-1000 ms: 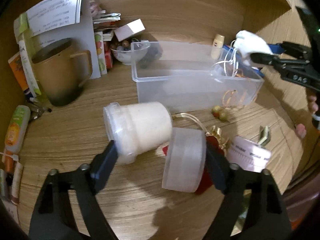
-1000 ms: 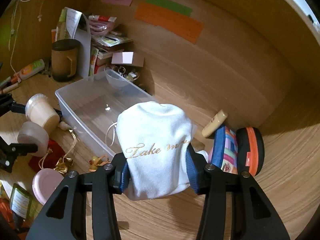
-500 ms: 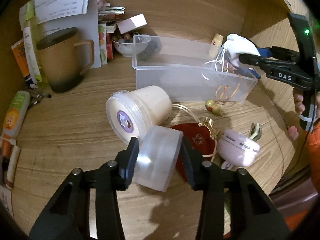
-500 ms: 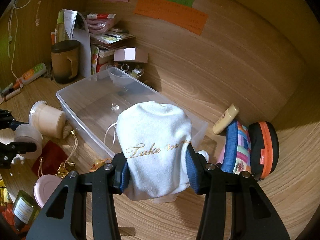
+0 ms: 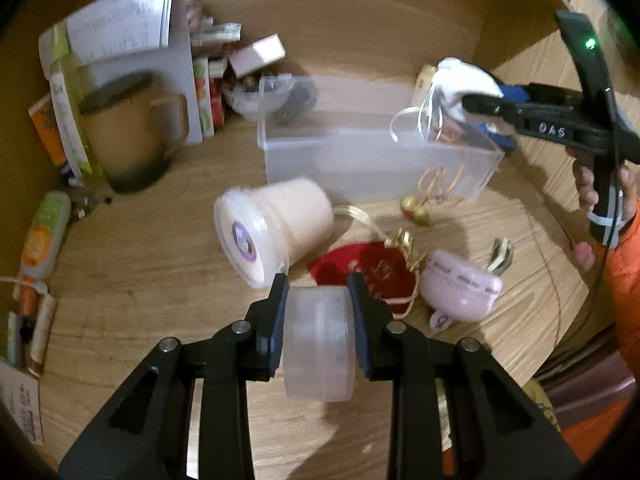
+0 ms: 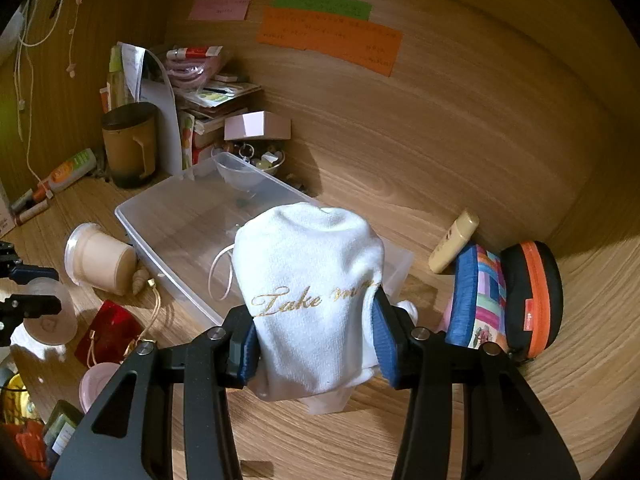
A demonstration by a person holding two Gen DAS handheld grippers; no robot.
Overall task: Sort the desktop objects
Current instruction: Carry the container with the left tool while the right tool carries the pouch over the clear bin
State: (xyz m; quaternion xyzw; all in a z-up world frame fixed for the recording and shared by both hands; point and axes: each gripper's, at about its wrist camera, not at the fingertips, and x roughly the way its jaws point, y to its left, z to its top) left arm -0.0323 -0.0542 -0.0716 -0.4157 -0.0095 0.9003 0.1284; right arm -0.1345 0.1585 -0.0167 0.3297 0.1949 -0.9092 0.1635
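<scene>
Two grippers each hold something: the left gripper (image 5: 318, 320) is closing on a round tub (image 5: 320, 344), the right gripper (image 6: 316, 340) squeezes a white bag (image 6: 308, 292), and the bin (image 6: 168, 216) lies just ahead of both, nearer the right one.

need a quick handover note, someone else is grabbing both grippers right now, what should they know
Left gripper: jaws closing on the frosted round container, pads against its sides.
Right gripper: shut on the white drawstring pouch, held by the near end of the clear plastic bin.
Bin: nothing sorted into it yet that I can see.
On the desk by the bin: cream tub on its side, red pouch, pink round case, gold bells. Patchwork pouch and orange-trimmed case stand on the bin's other side.
Left, likely: drop both held items in the bin, then the loose ones.
</scene>
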